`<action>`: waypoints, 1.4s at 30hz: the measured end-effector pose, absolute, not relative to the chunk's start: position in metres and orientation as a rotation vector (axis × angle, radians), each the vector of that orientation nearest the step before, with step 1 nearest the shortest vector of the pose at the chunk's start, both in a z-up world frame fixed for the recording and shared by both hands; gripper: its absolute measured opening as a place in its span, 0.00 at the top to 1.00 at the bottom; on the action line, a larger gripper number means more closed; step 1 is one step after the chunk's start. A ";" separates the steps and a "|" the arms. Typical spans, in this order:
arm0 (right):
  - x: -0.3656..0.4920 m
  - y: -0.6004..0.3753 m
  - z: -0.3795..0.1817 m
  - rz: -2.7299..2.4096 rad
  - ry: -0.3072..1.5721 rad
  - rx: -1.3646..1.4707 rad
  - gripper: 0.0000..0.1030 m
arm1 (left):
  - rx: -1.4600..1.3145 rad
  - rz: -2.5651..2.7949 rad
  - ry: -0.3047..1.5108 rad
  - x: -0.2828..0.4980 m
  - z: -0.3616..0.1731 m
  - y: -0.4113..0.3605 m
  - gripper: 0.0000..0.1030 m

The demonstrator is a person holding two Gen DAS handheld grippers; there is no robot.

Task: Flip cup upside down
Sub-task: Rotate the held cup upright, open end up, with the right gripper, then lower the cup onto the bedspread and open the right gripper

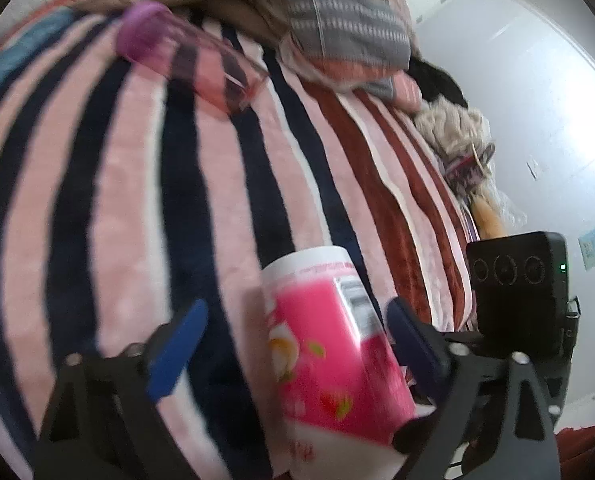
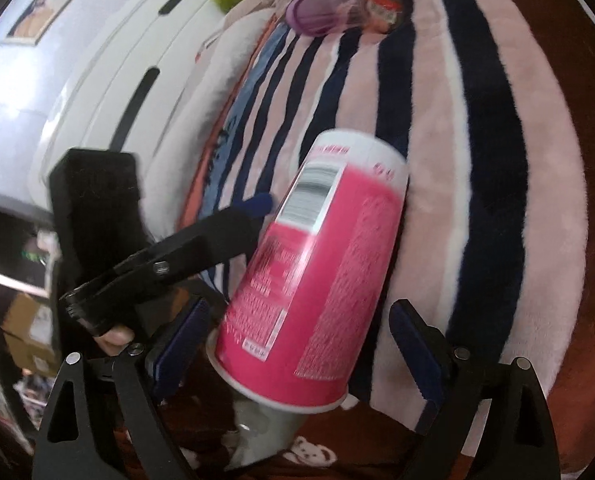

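Note:
A pink and white paper cup (image 1: 325,348) stands rim down on the striped blanket (image 1: 109,200), its white base uppermost. It sits between the blue pads of my left gripper (image 1: 297,344), whose jaws are wide apart and do not touch it. In the right wrist view the cup (image 2: 317,280) leans between the spread fingers of my right gripper (image 2: 297,352), with a gap on the right side. The left gripper's finger (image 2: 253,206) shows beside the cup on the left.
A clear tumbler with a purple base (image 1: 185,56) lies on its side at the far end of the blanket, also in the right wrist view (image 2: 337,10). Pillows and clothes (image 1: 345,36) are piled behind. A white wall (image 1: 537,120) is on the right, a white cabinet (image 2: 109,80) on the left.

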State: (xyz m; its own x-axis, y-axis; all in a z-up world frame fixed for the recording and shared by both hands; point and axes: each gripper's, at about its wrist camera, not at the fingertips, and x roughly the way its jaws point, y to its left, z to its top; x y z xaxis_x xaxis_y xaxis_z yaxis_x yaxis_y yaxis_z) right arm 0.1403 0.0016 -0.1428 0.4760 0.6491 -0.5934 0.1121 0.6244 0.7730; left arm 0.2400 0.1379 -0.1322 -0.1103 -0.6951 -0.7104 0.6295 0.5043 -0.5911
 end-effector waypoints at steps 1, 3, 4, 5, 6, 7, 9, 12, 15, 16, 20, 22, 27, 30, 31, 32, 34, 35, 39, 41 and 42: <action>0.142 -0.001 -0.144 0.374 1.046 0.862 0.12 | -0.074 -1.148 1.280 0.242 -0.137 0.132 0.22; 0.145 -0.006 -0.146 0.357 1.052 0.852 0.12 | -0.090 -1.191 1.340 0.245 -0.145 0.123 0.27; 0.146 -0.007 -0.148 0.364 1.055 0.860 0.12 | -0.095 -1.194 1.357 0.247 -0.149 0.121 0.32; 0.147 -0.009 -0.151 0.375 1.056 0.872 0.12 | -0.107 -1.198 1.376 0.249 -0.152 0.119 0.32; 0.149 -0.010 -0.153 0.391 1.057 0.886 0.13 | -0.119 -1.208 1.383 0.250 -0.152 0.118 0.37; 0.150 -0.009 -0.153 0.401 1.056 0.892 0.16 | -0.124 -1.212 1.388 0.250 -0.152 0.117 0.40; 0.153 -0.011 -0.154 0.395 1.068 0.880 0.26 | -0.125 -1.202 1.389 0.253 -0.149 0.117 0.41; 0.155 -0.009 -0.151 0.393 1.064 0.846 0.27 | -0.121 -1.193 1.358 0.258 -0.142 0.120 0.42; 0.159 -0.006 -0.137 0.380 1.029 0.761 0.30 | -0.102 -1.198 1.275 0.263 -0.123 0.123 0.42; 0.160 -0.005 -0.130 0.374 1.014 0.726 0.31 | -0.097 -1.198 1.254 0.265 -0.118 0.123 0.43; 0.165 0.009 -0.095 0.313 0.933 0.476 0.33 | -0.076 -1.224 1.124 0.269 -0.089 0.125 0.44; 0.161 0.021 -0.081 0.260 0.878 0.299 0.34 | -0.056 -1.237 1.062 0.268 -0.077 0.128 0.44; 0.142 0.042 -0.076 0.201 0.761 0.049 0.36 | 0.023 -1.272 0.940 0.252 -0.073 0.132 0.44; 0.130 0.043 -0.082 0.239 0.749 0.066 0.37 | 0.052 -1.304 0.923 0.241 -0.076 0.134 0.44; 0.125 0.043 -0.083 0.249 0.741 0.077 0.37 | 0.054 -1.315 0.920 0.237 -0.075 0.134 0.44; 0.124 0.042 -0.082 0.254 0.737 0.082 0.37 | 0.058 -1.321 0.918 0.232 -0.075 0.134 0.44; 0.114 0.041 -0.082 0.260 0.731 0.091 0.37 | 0.083 -1.321 0.903 0.223 -0.073 0.138 0.44; 0.109 0.041 -0.081 0.266 0.726 0.095 0.37 | 0.093 -1.321 0.895 0.219 -0.072 0.140 0.44; 0.102 0.046 -0.079 0.285 0.718 0.093 0.36 | 0.100 -1.363 0.904 0.204 -0.072 0.146 0.38; 0.099 0.050 -0.079 0.289 0.727 0.088 0.36 | 0.103 -1.372 0.905 0.197 -0.071 0.148 0.35; 0.097 0.052 -0.080 0.286 0.733 0.086 0.36 | 0.100 -1.373 0.909 0.194 -0.071 0.150 0.34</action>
